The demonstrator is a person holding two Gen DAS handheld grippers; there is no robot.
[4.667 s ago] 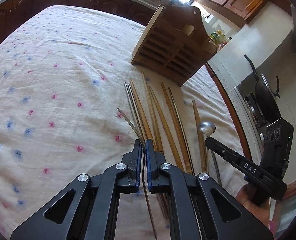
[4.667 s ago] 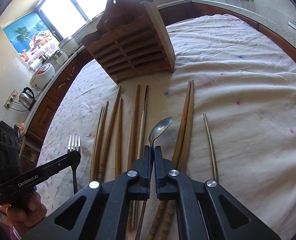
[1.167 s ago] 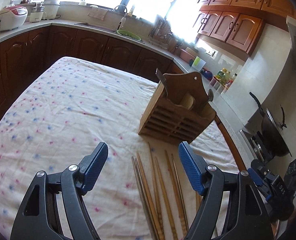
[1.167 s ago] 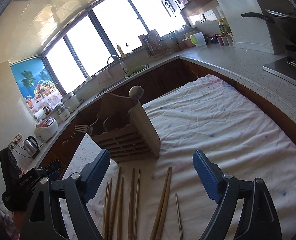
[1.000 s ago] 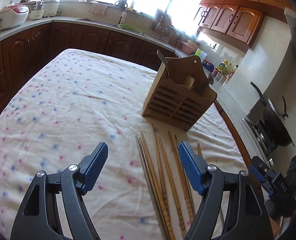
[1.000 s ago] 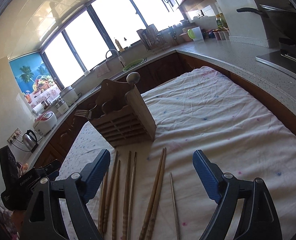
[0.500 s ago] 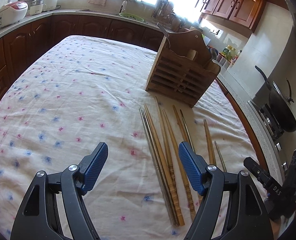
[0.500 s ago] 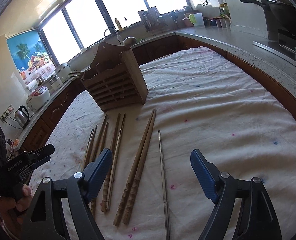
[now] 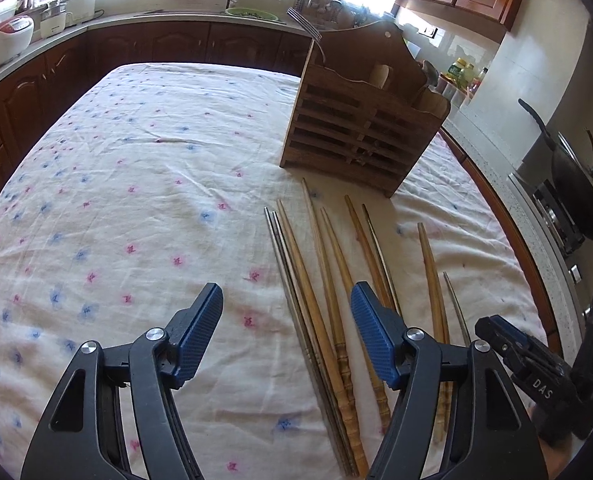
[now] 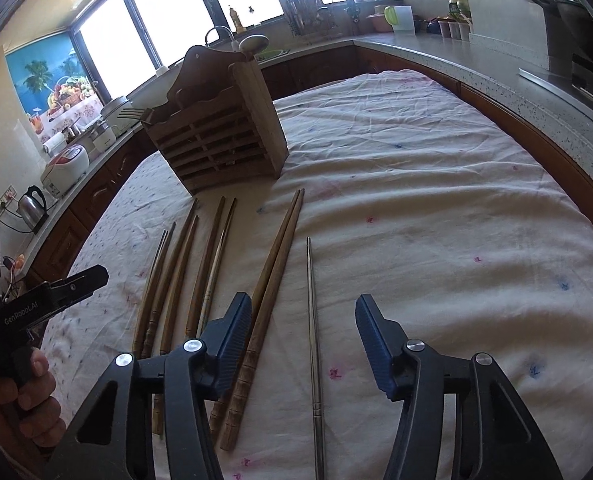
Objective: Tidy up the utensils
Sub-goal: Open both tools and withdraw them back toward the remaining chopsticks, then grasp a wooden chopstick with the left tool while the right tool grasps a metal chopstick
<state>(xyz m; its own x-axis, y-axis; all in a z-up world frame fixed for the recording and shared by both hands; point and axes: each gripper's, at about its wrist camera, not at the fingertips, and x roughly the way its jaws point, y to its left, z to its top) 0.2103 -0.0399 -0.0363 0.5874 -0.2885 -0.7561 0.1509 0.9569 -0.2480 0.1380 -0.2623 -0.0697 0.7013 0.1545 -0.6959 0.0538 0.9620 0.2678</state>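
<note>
Both black grippers are hanging wide open, holding nothing.
The left gripper, lettered "GenRobot.AI", and the right gripper, lettered "DAS", are hovering over wooden chopsticks.

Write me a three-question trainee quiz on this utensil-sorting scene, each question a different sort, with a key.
1. True or false: the right gripper is shut on the lone metal chopstick.
2. Multiple choice: where is the fork? A) lying on the tablecloth B) standing in the wooden holder C) held by the left gripper
3. Fill in: the spoon stands in the holder with its bowl pointing ____.

Key:
1. False; its jaws are wide apart and the chopstick lies on the cloth between them.
2. B
3. up
</note>
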